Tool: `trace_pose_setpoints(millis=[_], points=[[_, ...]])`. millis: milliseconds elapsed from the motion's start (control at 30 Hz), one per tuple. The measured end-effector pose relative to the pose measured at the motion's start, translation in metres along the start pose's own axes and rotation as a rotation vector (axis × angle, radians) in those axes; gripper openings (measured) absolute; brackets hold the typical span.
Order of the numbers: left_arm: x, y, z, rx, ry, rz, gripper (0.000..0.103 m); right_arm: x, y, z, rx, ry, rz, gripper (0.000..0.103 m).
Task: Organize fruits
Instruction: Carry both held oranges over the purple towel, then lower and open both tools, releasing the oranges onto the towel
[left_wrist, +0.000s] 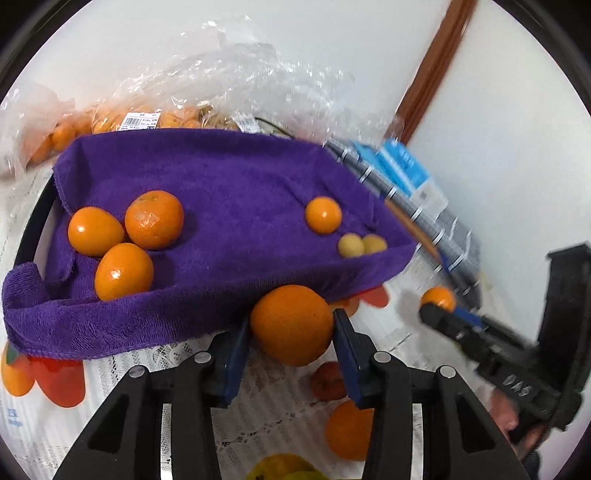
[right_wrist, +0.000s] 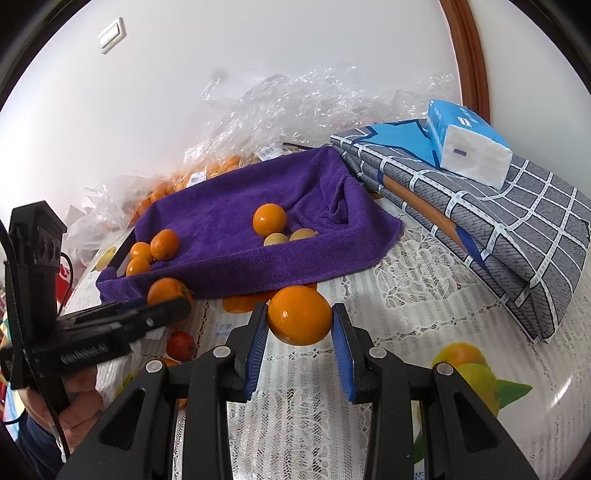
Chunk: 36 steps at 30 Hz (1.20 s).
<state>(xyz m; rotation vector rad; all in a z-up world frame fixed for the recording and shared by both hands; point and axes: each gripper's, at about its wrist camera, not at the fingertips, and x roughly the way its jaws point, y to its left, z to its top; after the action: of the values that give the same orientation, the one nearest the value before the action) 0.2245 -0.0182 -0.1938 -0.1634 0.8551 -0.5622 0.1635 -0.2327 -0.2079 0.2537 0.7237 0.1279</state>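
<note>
A tray lined with a purple towel (left_wrist: 221, 184) (right_wrist: 229, 218) holds three oranges (left_wrist: 153, 219) at one end, and one orange (left_wrist: 323, 215) with two small yellowish fruits (left_wrist: 351, 245) at the other. My left gripper (left_wrist: 291, 328) is shut on an orange (left_wrist: 291, 325) just in front of the tray's near edge; it also shows in the right wrist view (right_wrist: 168, 291). My right gripper (right_wrist: 299, 317) is shut on another orange (right_wrist: 300, 314), held above the tablecloth in front of the tray; it shows blurred in the left wrist view (left_wrist: 437, 299).
Clear plastic bags with more oranges (right_wrist: 207, 170) lie behind the tray. Folded grey checked cloth (right_wrist: 498, 229) with a tissue pack (right_wrist: 469, 144) sits to the right. The lace tablecloth (right_wrist: 406, 295) has printed fruit pictures. A white wall stands behind.
</note>
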Motion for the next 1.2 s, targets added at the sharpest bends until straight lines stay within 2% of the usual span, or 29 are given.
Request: trace_pose_setpoints(millis=[333,467,567,633,700,900,1033,1100,1200], points=[[-0.028,0.003,0.007,-0.038,-0.142,-0.1,0.041,-0.001,0.0,0.0,-0.002,-0.007,-0.002,0.034],[-0.037,0.014,0.012,-0.067,-0.179,-0.076,0.041,-0.003,0.0,0.0,0.0,-0.018,-0.009,0.034],[-0.041,0.024,0.016,-0.091,-0.194,-0.026,0.041,-0.006,-0.002,0.0,0.012,-0.032,-0.013,0.034],[-0.044,0.029,0.018,-0.102,-0.204,0.006,0.041,-0.007,0.0,0.003,0.002,-0.044,-0.048,0.034],[-0.049,0.035,0.02,-0.109,-0.227,0.038,0.041,-0.008,0.005,0.011,-0.032,-0.047,-0.071,0.034],[-0.054,0.05,0.027,-0.151,-0.231,0.09,0.041,-0.007,0.015,0.061,-0.086,-0.117,-0.055,0.034],[-0.045,0.056,0.043,-0.203,-0.202,0.048,0.041,0.009,0.018,0.091,-0.11,-0.126,-0.058,0.034],[-0.039,0.056,0.049,-0.205,-0.21,0.054,0.041,0.024,0.02,0.103,-0.125,-0.115,-0.063,0.034],[-0.025,0.057,0.05,-0.225,-0.208,0.052,0.041,0.052,0.018,0.104,-0.129,-0.086,-0.069,0.034]])
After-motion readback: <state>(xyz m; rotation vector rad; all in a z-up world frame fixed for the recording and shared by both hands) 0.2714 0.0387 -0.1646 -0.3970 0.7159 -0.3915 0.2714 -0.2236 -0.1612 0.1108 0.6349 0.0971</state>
